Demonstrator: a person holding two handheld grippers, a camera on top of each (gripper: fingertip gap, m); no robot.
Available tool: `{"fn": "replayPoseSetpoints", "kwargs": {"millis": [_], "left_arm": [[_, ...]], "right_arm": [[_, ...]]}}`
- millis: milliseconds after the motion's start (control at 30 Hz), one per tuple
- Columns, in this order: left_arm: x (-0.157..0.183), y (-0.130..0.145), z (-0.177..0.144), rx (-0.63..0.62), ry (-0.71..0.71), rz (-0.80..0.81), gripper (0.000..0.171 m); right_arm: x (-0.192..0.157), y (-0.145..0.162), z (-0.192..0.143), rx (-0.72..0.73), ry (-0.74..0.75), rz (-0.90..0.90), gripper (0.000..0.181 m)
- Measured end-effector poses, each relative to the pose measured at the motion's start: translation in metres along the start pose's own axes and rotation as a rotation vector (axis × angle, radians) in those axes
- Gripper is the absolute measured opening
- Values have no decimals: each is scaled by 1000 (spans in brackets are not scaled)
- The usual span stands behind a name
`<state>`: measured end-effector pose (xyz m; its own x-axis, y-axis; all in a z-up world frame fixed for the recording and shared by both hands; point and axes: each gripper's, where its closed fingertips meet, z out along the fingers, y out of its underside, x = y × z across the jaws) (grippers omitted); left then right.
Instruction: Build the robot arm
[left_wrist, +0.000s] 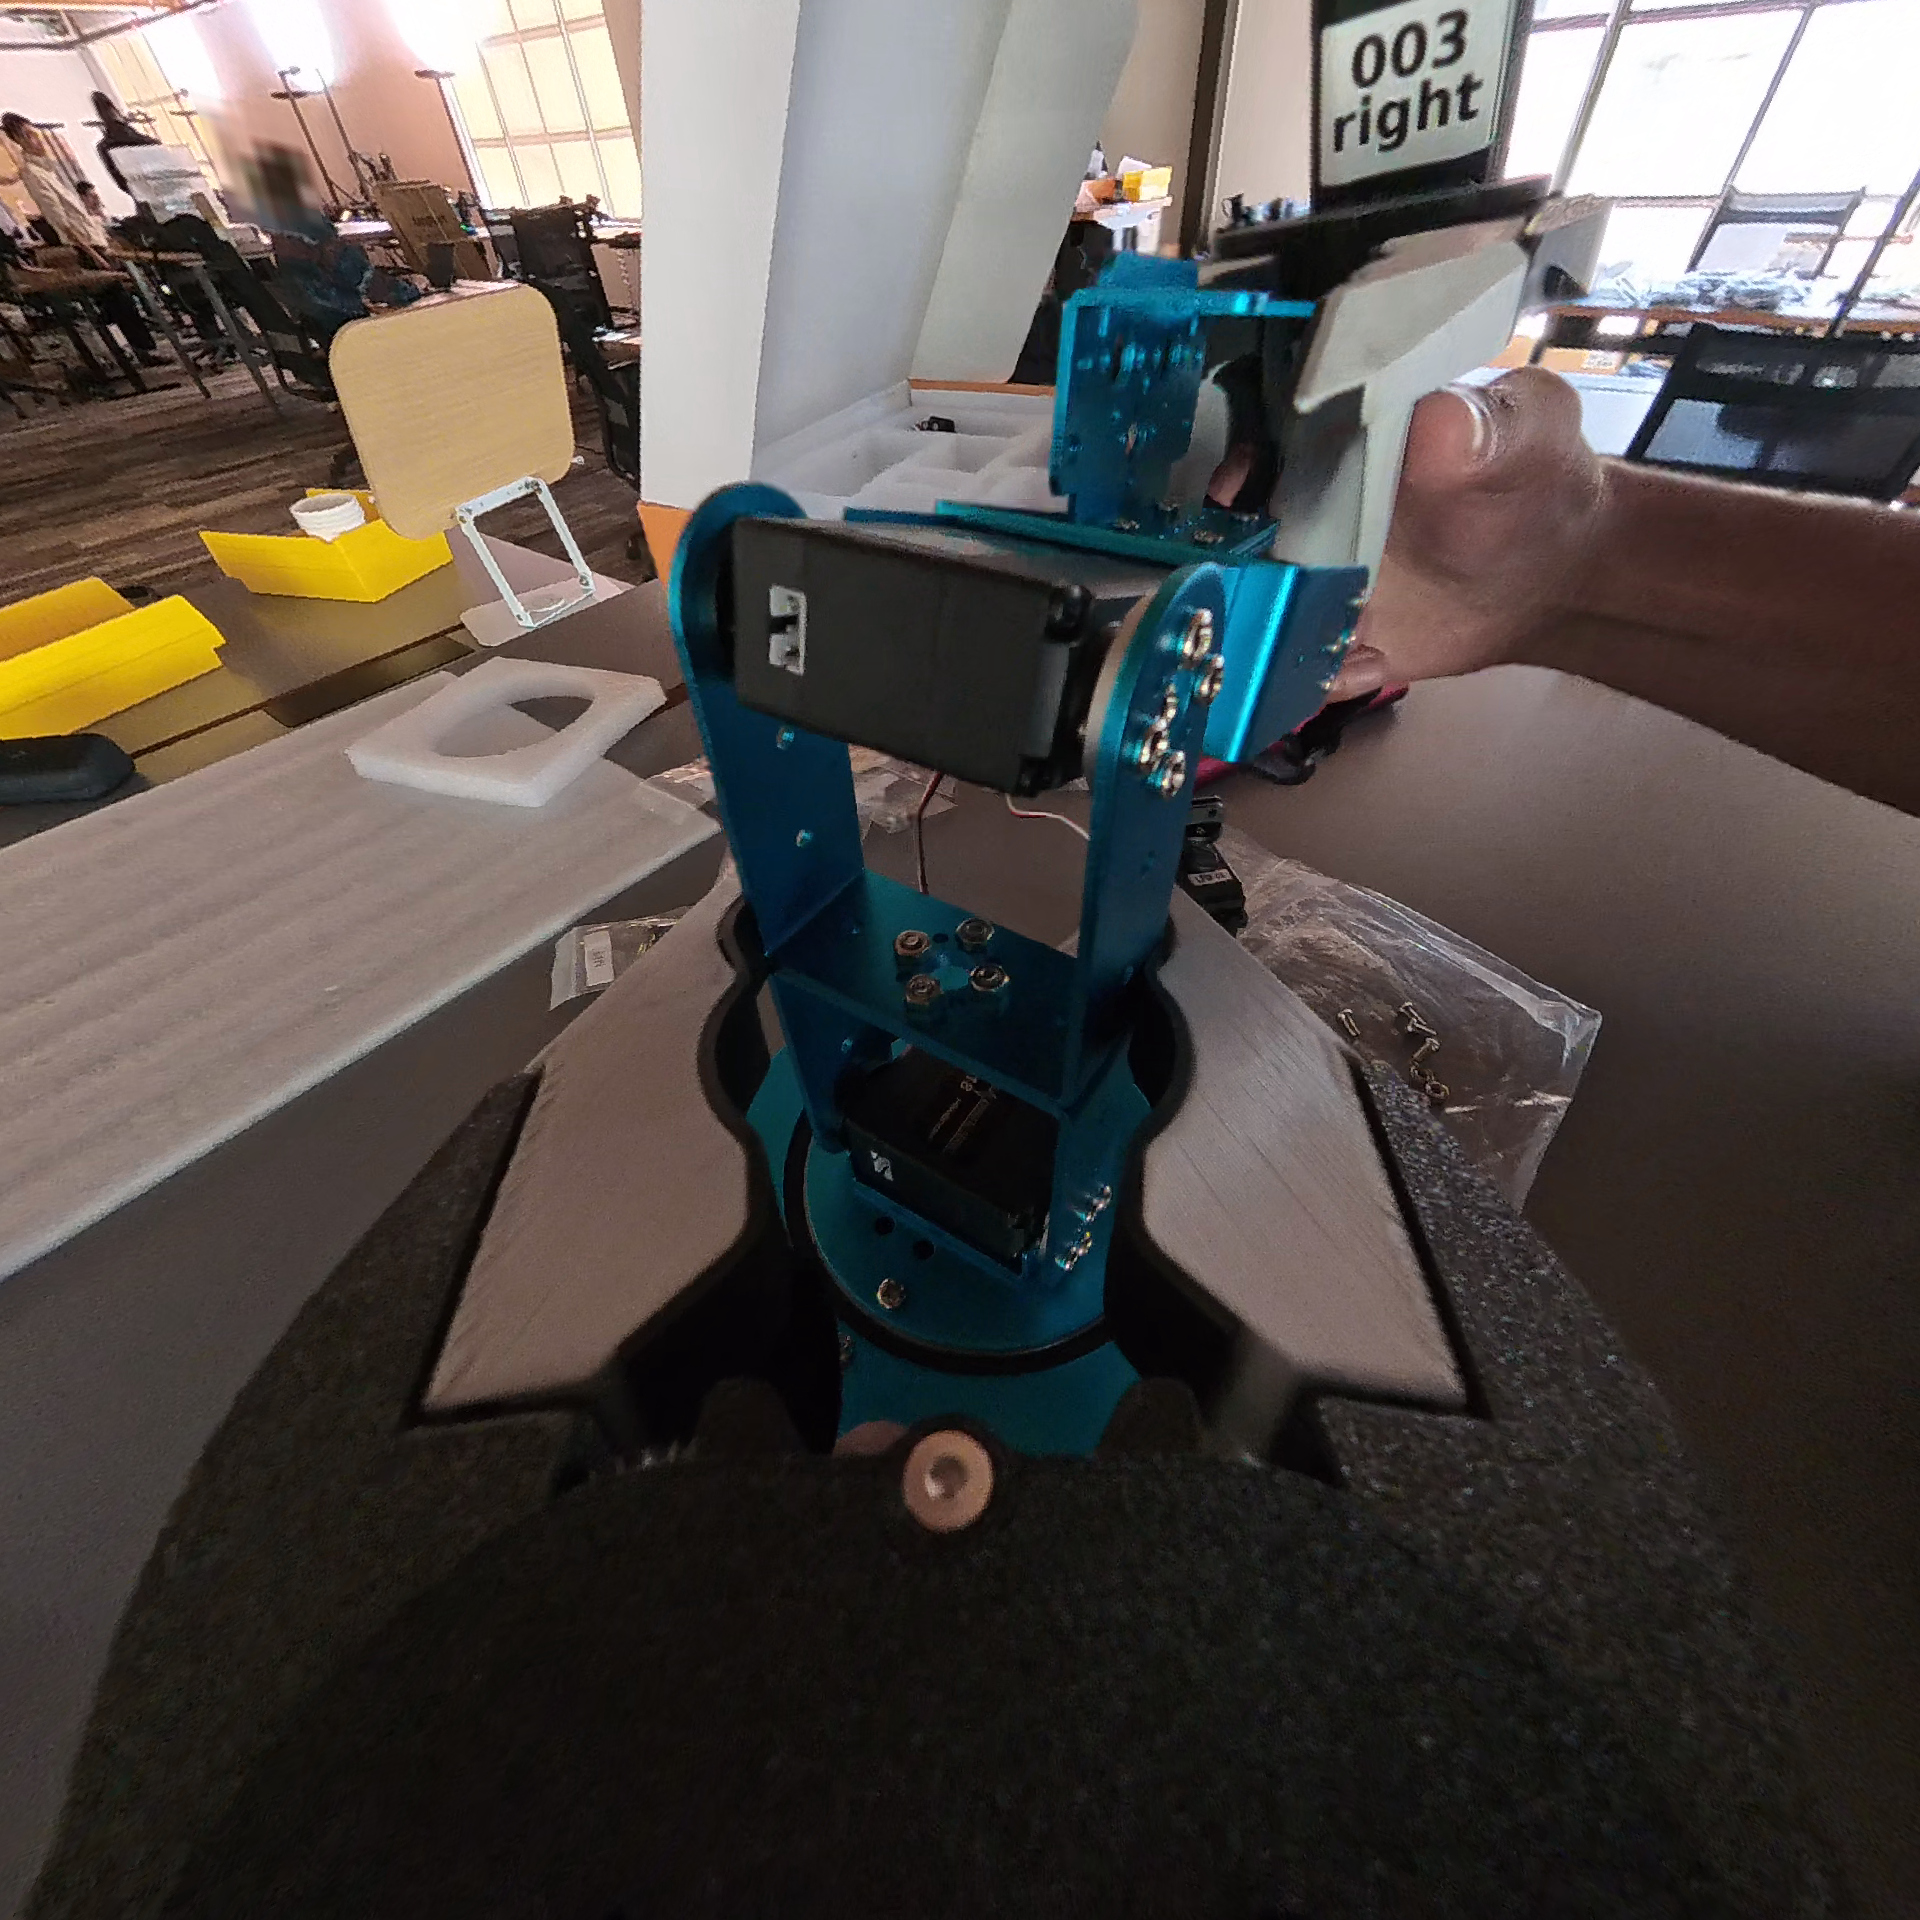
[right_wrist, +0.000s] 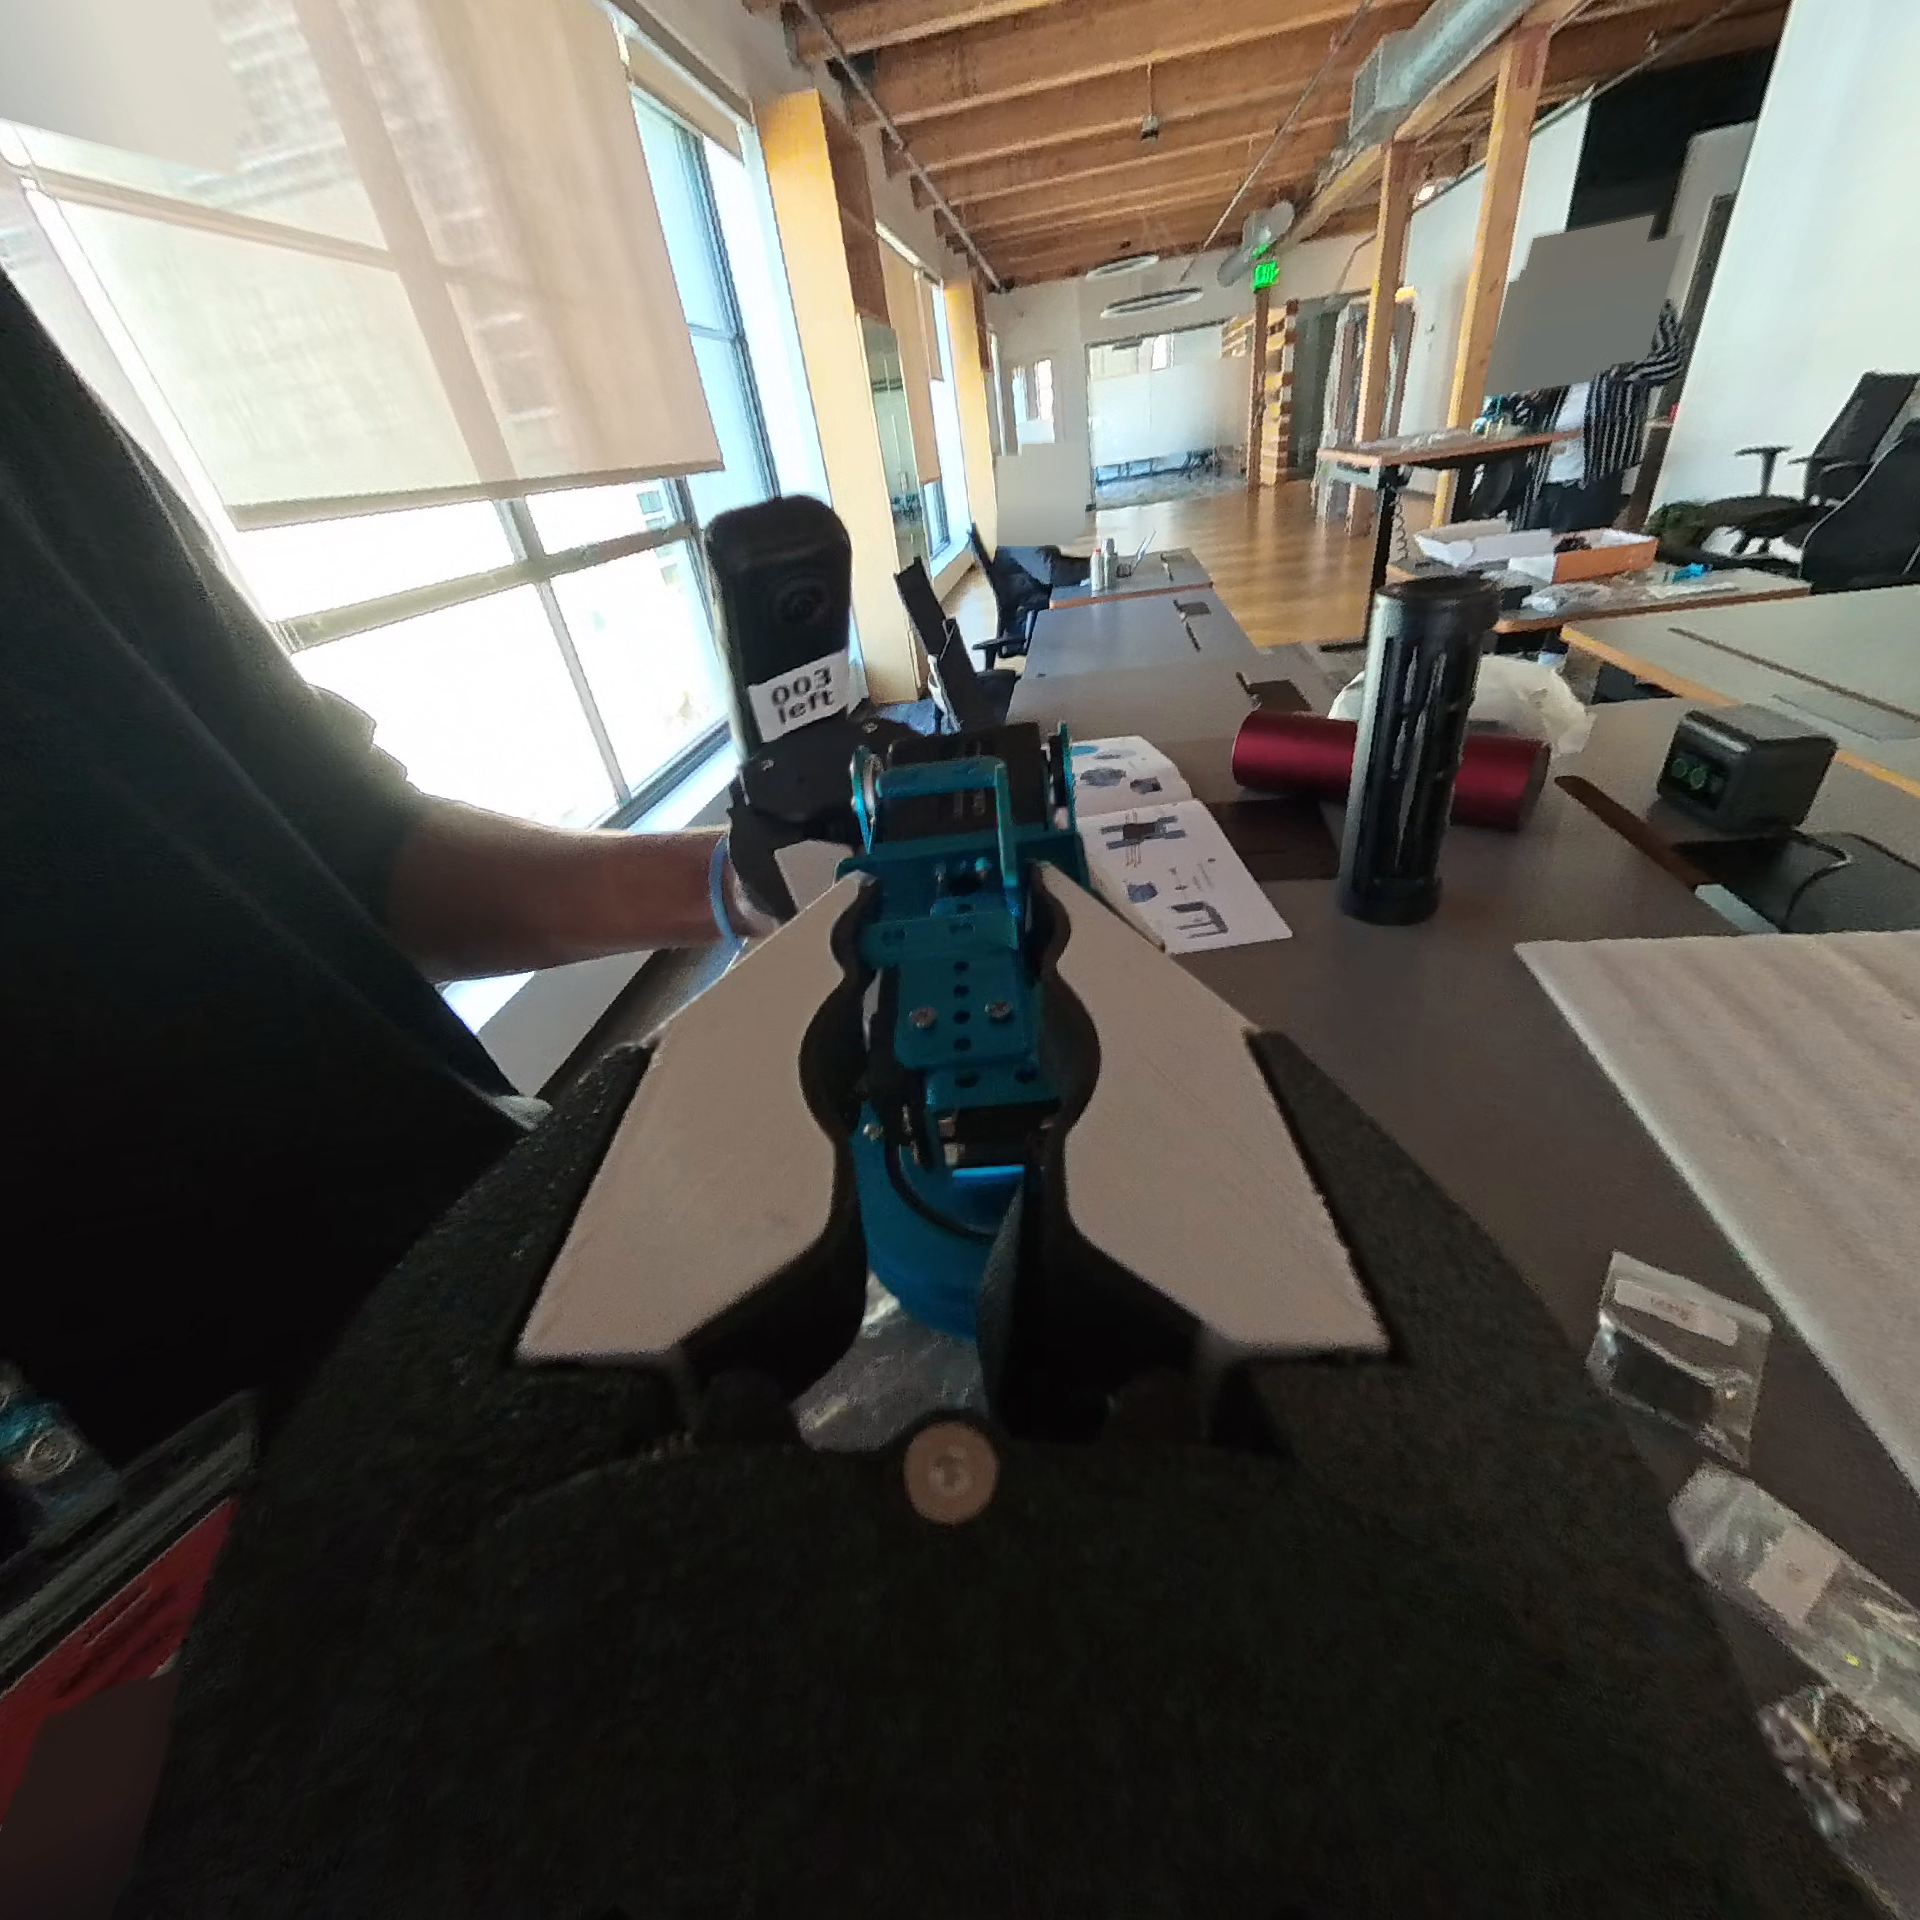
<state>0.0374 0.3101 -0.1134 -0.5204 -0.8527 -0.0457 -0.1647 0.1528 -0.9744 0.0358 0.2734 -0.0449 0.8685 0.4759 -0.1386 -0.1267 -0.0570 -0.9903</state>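
A blue metal robot arm (left_wrist: 935, 997) with black servos (left_wrist: 904, 665) stands upright on the dark table (left_wrist: 1662, 831). My left gripper (left_wrist: 951, 920) is shut on its lower bracket and round base, one grey finger (left_wrist: 613, 1174) on each side. My right gripper (right_wrist: 951, 881) is shut on the arm's upper blue bracket (right_wrist: 956, 997). In the left wrist view the right gripper (left_wrist: 1382, 301), held by a hand (left_wrist: 1486, 520), clamps that upper section (left_wrist: 1132, 416) from the right. In the right wrist view the left gripper (right_wrist: 790, 821) shows just beyond the arm.
A white foam sheet (left_wrist: 260, 935), a foam piece with a cutout (left_wrist: 499, 738) and yellow bins (left_wrist: 322, 561) lie to the left. A plastic bag with screws (left_wrist: 1403, 1029) lies to the right. An open booklet (right_wrist: 1174, 873), a black cylinder (right_wrist: 1403, 758), a red cylinder (right_wrist: 1299, 753) and small parts bags (right_wrist: 1673, 1351) are on the table.
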Motion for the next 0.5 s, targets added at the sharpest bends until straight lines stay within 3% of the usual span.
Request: {"fn": "replayPoseSetpoints", "kwargs": {"millis": [233, 333, 500], "left_arm": [[2, 1, 1, -11, 14, -7, 71], [2, 1, 1, -19, 13, -2, 71], [0, 2, 0, -16, -10, 6, 72]], "right_arm": [[12, 12, -20, 37, 66, -11, 19], [10, 4, -5, 35, 27, -39, 1], [12, -2, -1, 48, 4, 46, 0]]}}
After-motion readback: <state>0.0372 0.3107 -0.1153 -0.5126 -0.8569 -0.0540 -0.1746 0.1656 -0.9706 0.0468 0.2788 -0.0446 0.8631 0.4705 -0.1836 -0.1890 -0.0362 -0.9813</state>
